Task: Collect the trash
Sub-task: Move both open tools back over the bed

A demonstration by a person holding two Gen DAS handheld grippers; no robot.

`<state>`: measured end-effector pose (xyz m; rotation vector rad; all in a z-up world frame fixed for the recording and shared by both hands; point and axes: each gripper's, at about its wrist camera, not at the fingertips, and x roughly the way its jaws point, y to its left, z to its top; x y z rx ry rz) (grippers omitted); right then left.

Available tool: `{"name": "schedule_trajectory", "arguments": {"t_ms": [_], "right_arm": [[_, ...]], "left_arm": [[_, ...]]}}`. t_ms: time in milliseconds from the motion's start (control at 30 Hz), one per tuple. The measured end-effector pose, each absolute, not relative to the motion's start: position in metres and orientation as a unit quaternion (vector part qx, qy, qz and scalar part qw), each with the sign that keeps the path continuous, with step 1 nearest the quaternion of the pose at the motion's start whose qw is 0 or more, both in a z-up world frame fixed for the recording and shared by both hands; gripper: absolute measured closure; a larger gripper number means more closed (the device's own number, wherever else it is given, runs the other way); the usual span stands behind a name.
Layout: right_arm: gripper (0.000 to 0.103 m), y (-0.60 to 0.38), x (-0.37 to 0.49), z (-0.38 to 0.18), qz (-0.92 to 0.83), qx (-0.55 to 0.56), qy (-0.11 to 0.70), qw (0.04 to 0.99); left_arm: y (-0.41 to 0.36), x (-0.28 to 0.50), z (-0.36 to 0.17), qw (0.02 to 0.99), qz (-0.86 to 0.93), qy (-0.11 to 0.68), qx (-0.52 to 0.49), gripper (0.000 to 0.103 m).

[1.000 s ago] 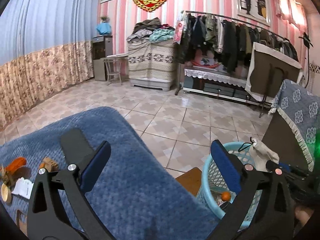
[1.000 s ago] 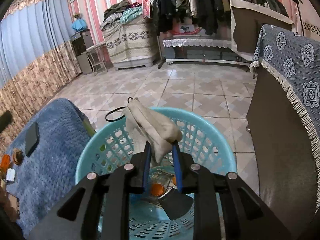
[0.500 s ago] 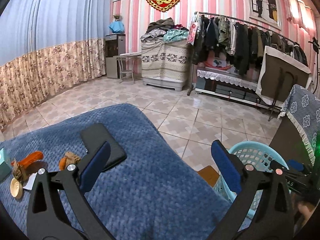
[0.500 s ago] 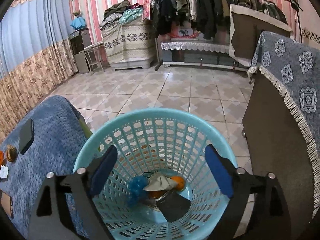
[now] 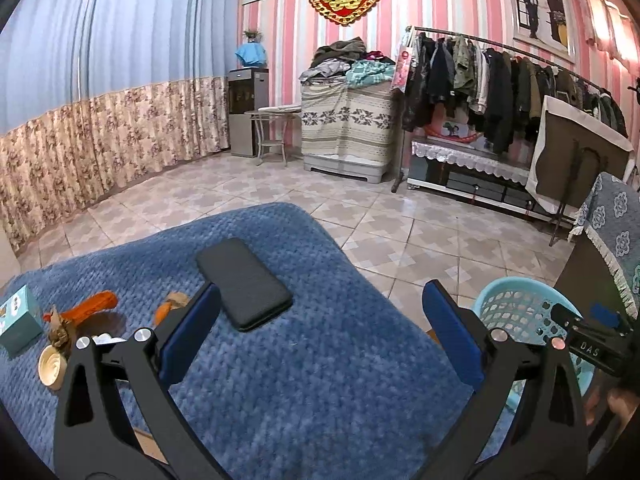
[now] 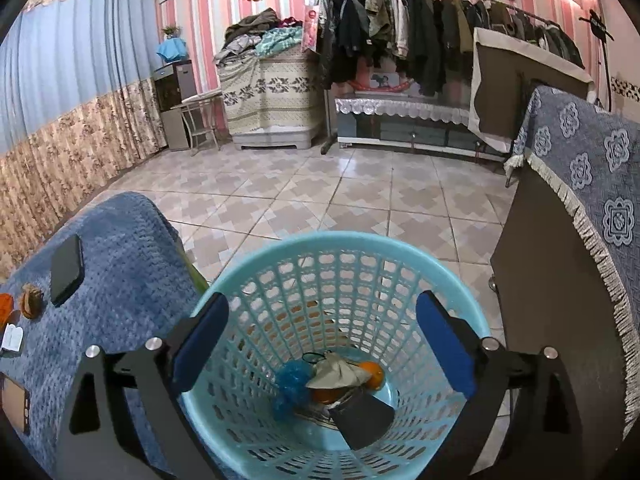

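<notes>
Hovering wide open and empty, the right gripper (image 6: pixel 322 344) sits over the turquoise basket (image 6: pixel 460 276), where a cloth scrap (image 6: pixel 338 372) lies. Left gripper (image 5: pixel 320 336), likewise empty; orange wrappers (image 5: pixel 94 306) remain at lower left on the blue blanket (image 5: pixel 320 380).

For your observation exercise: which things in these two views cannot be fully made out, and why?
- Left wrist view: small scraps on the blue blanket, partly behind the left gripper, too small to identify.
- Right wrist view: items in the basket under the beige cloth are covered.
- Brown object: cut off by the edge.
</notes>
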<state>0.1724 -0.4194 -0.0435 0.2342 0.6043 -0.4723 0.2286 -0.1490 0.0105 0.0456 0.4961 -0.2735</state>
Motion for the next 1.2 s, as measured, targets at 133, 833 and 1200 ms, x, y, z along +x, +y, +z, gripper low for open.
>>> {"name": "schedule_trajectory", "arguments": {"t_ms": [133,833,1200], "right_arm": [[0.009,-0.409,0.173,-0.041,-0.22,0.114,0.289,0.925],[0.009,-0.32,0.188,-0.041,-0.133,0.069,0.29,0.945],[0.009,-0.286,0.193,-0.05,-0.105,0.027,0.305,0.946]], "left_arm": [[-0.127,0.224,0.012,0.963,-0.119,0.242,0.017,0.006],[0.009,0.199,-0.004,0.967,-0.02,0.255,-0.012,0.006],[0.072,0.186,-0.029,0.958,0.032,0.281,-0.038,0.005]]}}
